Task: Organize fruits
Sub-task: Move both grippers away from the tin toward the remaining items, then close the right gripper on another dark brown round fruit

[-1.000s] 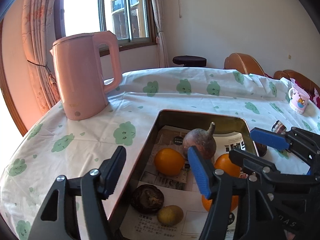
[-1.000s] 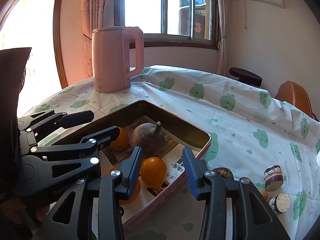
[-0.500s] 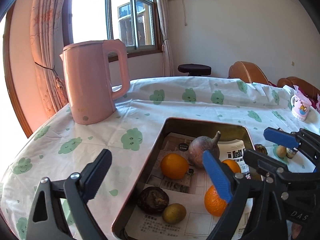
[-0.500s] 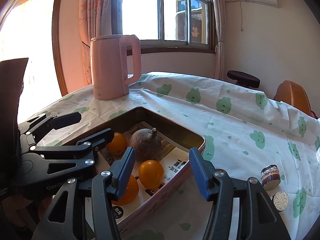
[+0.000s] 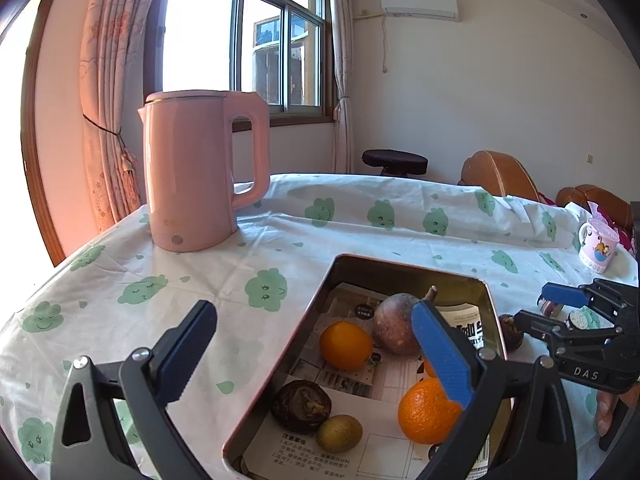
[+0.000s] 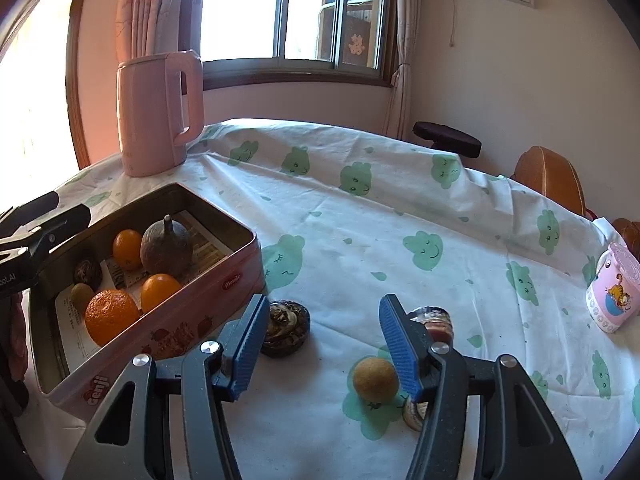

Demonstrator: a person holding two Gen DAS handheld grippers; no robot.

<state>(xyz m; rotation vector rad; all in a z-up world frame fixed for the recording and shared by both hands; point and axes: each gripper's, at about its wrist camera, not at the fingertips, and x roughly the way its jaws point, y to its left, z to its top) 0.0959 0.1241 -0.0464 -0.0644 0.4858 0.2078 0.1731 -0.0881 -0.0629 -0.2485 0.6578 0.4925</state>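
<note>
The step in hand looked like a fetch: the tin (image 6: 240, 276) on the desk (image 6: 400, 216) already held 6 pieces, 3 oranges (image 6: 112, 314) among them, while 2 fruits lay outside it. The right tongs (image 6: 324, 346) had just been opening and stood released, nothing between the pads, above the cloth between the dark wrinkled fruit (image 6: 286, 328) just beside the tin's near wall and the small yellow fruit (image 6: 374, 379) by the right pad. The left tongs (image 5: 316, 354) had also just been opening; they stood spread wide and empty over the tin's left rim. By my reading, the next move called for the right tongs to settle on 1 of the 2 loose fruits, straddle it, close gently, and clear the tin's wall. 2 small jars (image 6: 438, 322) near the yellow fruit could get bumped.
</note>
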